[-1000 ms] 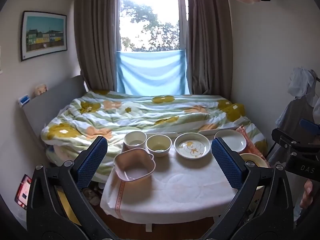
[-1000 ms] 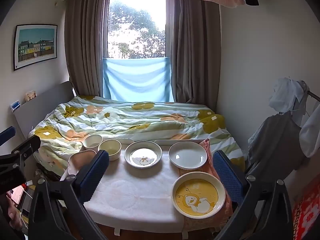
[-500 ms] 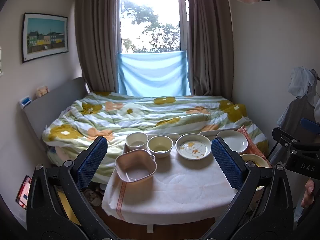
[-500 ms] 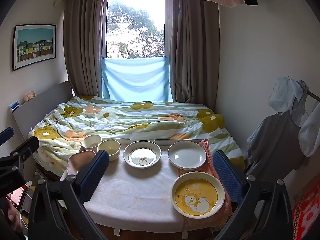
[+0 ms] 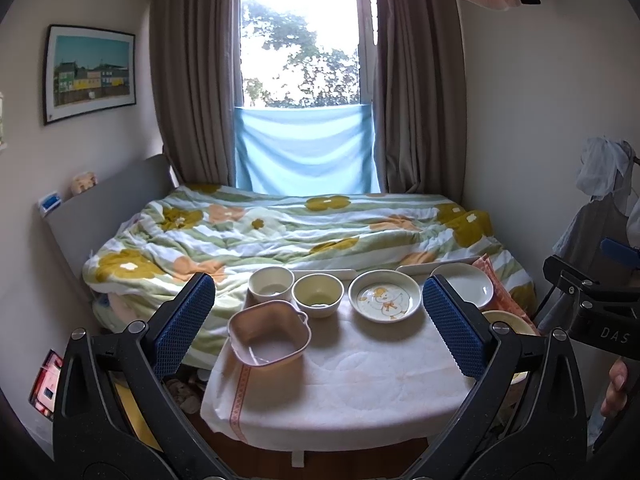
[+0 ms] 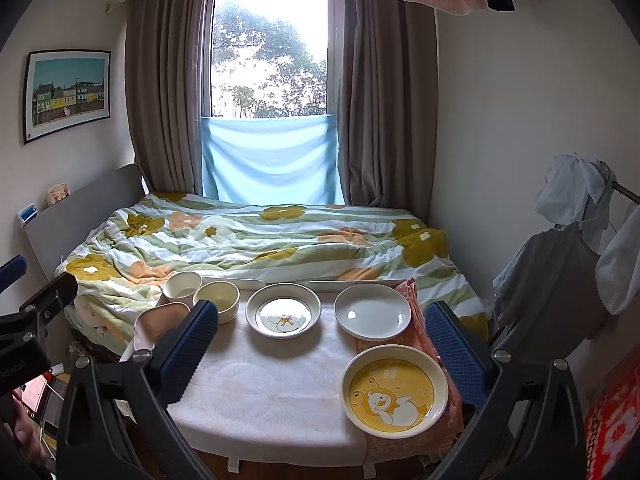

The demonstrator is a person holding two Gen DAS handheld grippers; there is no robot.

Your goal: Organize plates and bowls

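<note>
On a small cloth-covered table (image 5: 344, 376) stand a pink square bowl (image 5: 269, 336), a white cup-like bowl (image 5: 271, 283), a cream bowl (image 5: 317, 294), a duck-print plate (image 5: 385, 296) and a plain white plate (image 5: 464, 285). In the right wrist view the yellow duck plate (image 6: 393, 390) sits front right, with the white plate (image 6: 373, 311) and duck-print plate (image 6: 283, 309) behind it. My left gripper (image 5: 319, 320) and right gripper (image 6: 320, 350) are both open and empty, held back above the table's near edge.
A bed with a flowered duvet (image 5: 288, 232) lies right behind the table. A clothes rack with hanging garments (image 6: 576, 248) stands at the right. An orange cloth (image 6: 416, 344) lies under the right-hand plates.
Both views shift only slightly; the table sits a little further away in the left wrist view. No dish has moved and both grippers stay open.
</note>
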